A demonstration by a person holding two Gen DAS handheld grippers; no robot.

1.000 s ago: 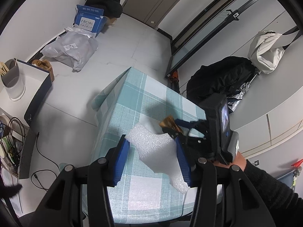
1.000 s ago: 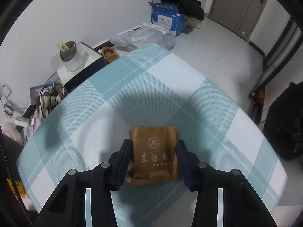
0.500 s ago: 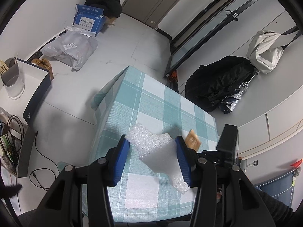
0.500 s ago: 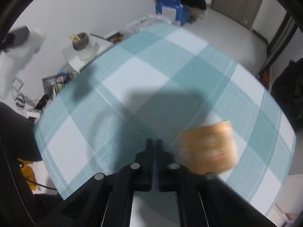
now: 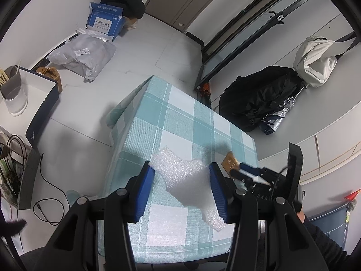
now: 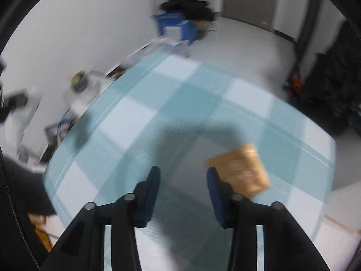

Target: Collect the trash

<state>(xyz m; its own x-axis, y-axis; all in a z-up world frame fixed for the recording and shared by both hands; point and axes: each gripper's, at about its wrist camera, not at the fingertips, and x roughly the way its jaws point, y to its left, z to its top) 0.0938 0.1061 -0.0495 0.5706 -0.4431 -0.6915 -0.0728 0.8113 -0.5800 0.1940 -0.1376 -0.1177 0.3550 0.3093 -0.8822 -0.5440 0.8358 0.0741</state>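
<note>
Left gripper (image 5: 182, 187) clamps foam (image 5: 187, 180); right gripper (image 6: 183, 188) just reopened, empty, beside brown packet (image 6: 242, 169)

Teal-and-white checked tablecloth (image 5: 180, 122), brown packet (image 6: 242, 169)

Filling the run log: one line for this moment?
left gripper: shut on foam piece | right gripper: jaws just opened, empty | brown packet: on tablecloth

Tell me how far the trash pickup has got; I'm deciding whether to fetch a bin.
Nothing looks binned yet. In hand: the left tongs are shut on the white foam scrap. Left: the brown packet lies on the checked tablecloth beside the open, empty right tongs, whose jaws have just been opening.
</note>
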